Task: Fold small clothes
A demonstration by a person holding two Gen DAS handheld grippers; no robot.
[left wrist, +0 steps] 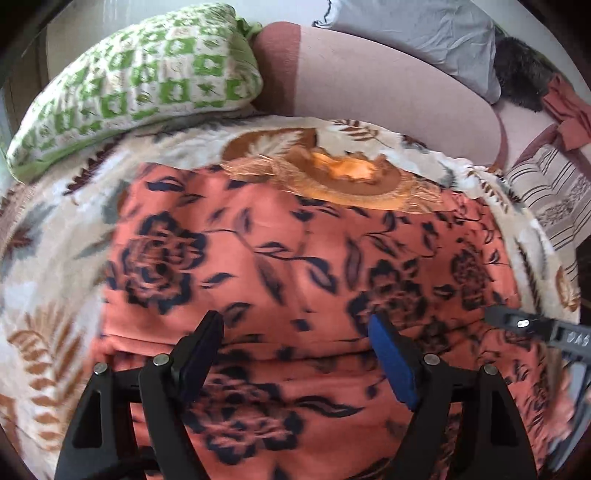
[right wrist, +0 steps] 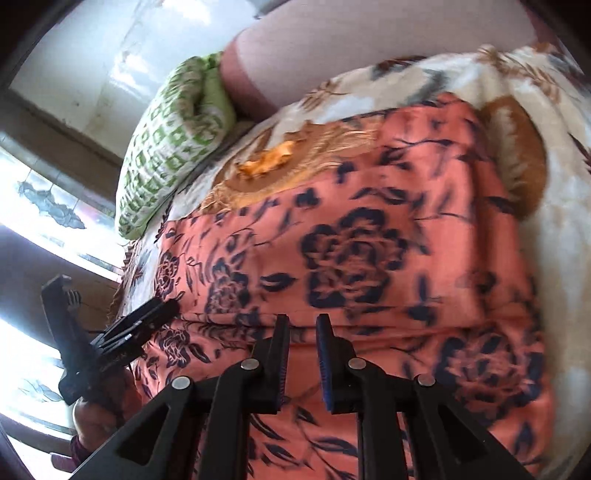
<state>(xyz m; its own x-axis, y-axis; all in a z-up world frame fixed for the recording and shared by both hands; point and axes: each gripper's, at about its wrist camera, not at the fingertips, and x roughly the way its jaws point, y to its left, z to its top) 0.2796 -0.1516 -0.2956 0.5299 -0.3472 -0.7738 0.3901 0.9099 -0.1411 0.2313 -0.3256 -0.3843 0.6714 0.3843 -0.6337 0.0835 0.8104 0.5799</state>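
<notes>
We note a cream blanket point(left wrist: 66, 206) with brown leaf print covering the work surface, backed by a pinkish sofa cushion point(left wrist: 373, 88); a green-and-white checked pillow point(left wrist: 144, 81) lies at the blanket's far left, and a grey pillow point(left wrist: 424, 33) and a striped cloth point(left wrist: 546, 192) sit further right. The right wrist view shows a pale wall point(right wrist: 110, 48) and a bright window point(right wrist: 33, 206) on the left. The orange floral garment point(left wrist: 280, 258) lies spread flat on the blanket, filling most of both views, with 1 fold ridge crossing near the fingertips. Its far edge stops short of the sofa cushion, leaving a blanket border around it. The left gripper point(left wrist: 295, 325) hovers over the garment with fingers wide apart, holding nothing. The right gripper point(right wrist: 302, 321) has a narrow gap between its pads, nothing between them. Frames are motion-blurred.
</notes>
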